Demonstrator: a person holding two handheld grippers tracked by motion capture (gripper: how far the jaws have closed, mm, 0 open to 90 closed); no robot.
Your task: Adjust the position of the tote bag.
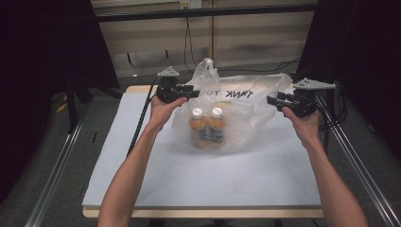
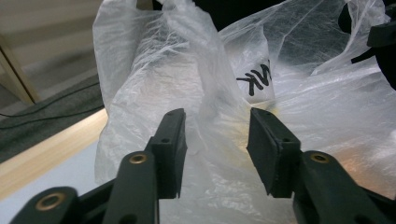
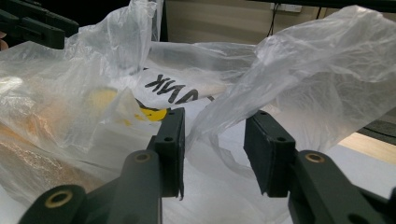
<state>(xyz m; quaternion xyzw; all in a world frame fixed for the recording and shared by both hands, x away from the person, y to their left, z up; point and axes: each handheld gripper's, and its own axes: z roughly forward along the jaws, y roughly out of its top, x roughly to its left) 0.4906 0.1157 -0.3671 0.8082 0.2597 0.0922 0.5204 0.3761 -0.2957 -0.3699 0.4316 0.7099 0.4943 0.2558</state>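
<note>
plastic bag (image 1: 246,111) mid-table (image 1: 142,179) with two bottles (image 1: 206,126) inside, left claw (image 1: 194,93) and right claw (image 1: 270,100) at opposite ends, each partly open astride a handle fold, not yet pinching.

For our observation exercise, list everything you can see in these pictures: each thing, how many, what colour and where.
plastic bag: one, clear white with black lettering, at the far middle of the table, crumpled, its handles raised.
bottles: two, orange with white caps, side by side inside the bag.
table: one, pale top with a wooden edge, under everything.
rails: two, grey metal, along the table's left and right sides.
left gripper: one, black, at the bag's left handle; fingers apart, with bag film between them.
right gripper: one, black, at the bag's right handle; fingers apart, with film between them.
forearms: two, bare, from the near edge.
</note>
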